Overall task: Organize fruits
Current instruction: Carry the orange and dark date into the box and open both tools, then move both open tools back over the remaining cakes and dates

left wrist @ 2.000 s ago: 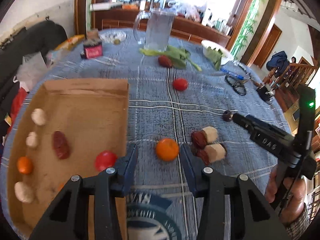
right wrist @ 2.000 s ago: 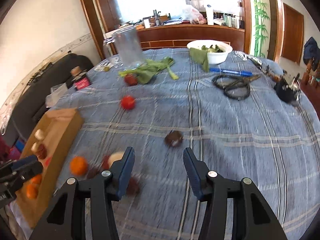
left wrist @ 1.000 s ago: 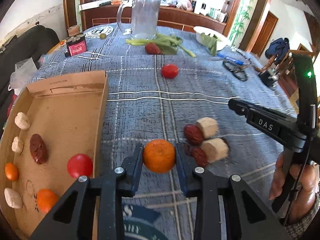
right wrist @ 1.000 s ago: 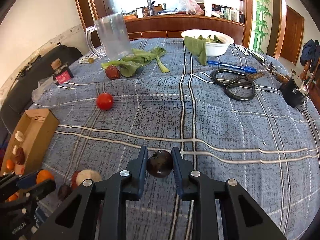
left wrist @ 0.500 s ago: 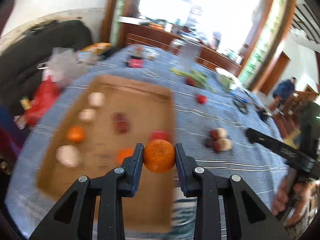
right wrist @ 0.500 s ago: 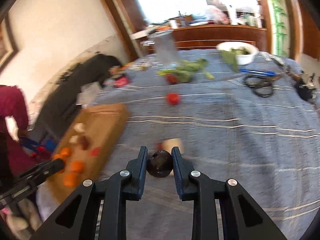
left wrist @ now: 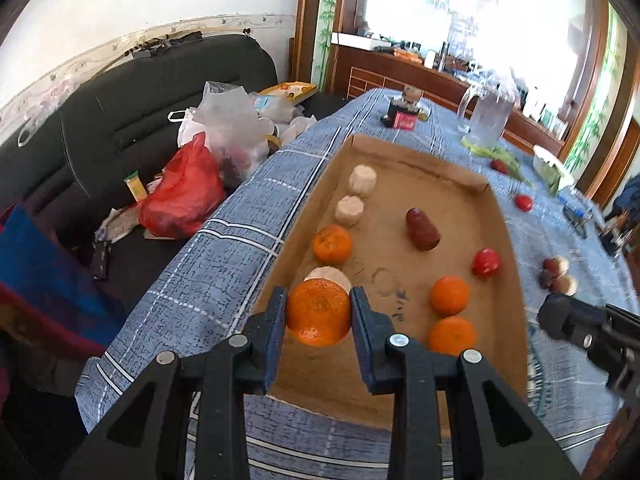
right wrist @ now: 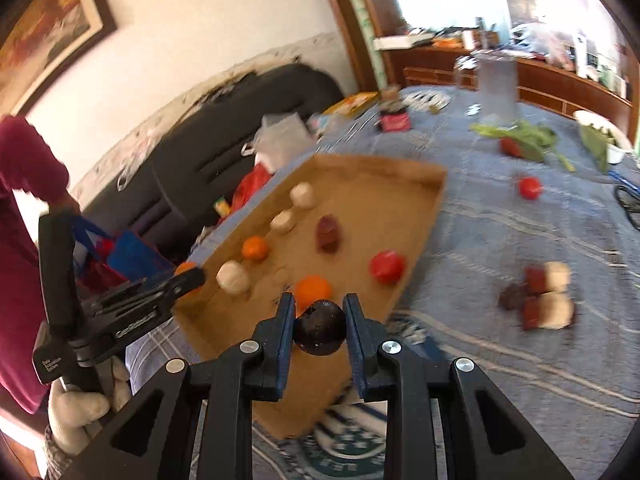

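My left gripper (left wrist: 319, 312) clamps an orange (left wrist: 319, 311) above the cardboard tray (left wrist: 404, 152) on the tabletop (left wrist: 224, 256), while my right gripper (right wrist: 320, 327) pinches a dark fruit (right wrist: 320, 327) over the tray's near edge.

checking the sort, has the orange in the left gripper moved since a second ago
Yes. The orange, then on the tablecloth right of the cardboard tray, is now held over the tray's near left corner.

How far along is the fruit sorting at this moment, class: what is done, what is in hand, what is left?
Done: the cardboard tray already holds several pieces, among them three oranges, a red fruit and pale rounds. In hand: the left gripper is shut on an orange and the right gripper on a dark fruit, both over the tray. Left: a small cluster and a red fruit on the tablecloth.
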`<move>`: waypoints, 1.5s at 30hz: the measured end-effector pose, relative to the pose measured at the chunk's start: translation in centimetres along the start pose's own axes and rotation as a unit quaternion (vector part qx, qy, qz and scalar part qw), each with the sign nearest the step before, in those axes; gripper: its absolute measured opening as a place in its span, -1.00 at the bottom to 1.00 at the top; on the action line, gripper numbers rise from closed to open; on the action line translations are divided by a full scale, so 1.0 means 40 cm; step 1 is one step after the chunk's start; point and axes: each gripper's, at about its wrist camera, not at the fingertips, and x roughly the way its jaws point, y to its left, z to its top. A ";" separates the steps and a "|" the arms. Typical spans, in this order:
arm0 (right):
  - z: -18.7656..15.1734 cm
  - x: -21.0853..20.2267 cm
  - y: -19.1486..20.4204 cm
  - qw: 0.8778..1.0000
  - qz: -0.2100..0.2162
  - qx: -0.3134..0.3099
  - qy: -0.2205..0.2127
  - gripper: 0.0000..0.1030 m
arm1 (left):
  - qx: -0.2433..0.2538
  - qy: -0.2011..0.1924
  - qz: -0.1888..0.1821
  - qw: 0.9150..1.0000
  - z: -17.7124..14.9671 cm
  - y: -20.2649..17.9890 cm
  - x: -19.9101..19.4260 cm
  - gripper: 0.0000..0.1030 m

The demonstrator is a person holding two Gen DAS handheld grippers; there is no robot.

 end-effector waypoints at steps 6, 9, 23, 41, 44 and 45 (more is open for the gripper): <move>-0.046 0.079 0.061 0.999 -0.016 -0.025 0.038 -0.48 | 0.016 0.006 0.030 0.999 -0.016 -0.006 0.041 -0.40; -0.063 0.107 0.073 0.998 -0.023 -0.031 0.052 -0.48 | 0.013 0.001 0.036 0.999 -0.018 -0.003 0.038 -0.40; -0.082 0.118 0.115 0.995 -0.057 -0.077 0.031 -0.43 | 0.002 -0.100 0.035 0.994 0.004 -0.001 -0.131 0.69; -0.116 -0.208 -0.048 0.988 -0.125 0.034 -0.090 -0.06 | 0.097 -0.152 -0.004 0.984 -0.067 -0.225 -0.285 0.71; -0.132 -0.237 -0.077 0.986 -0.126 0.055 -0.098 -0.04 | 0.108 -0.155 -0.001 0.982 -0.075 -0.245 -0.291 0.71; -0.135 -0.243 -0.085 0.985 -0.127 0.060 -0.099 -0.04 | 0.110 -0.157 0.003 0.981 -0.077 -0.250 -0.293 0.71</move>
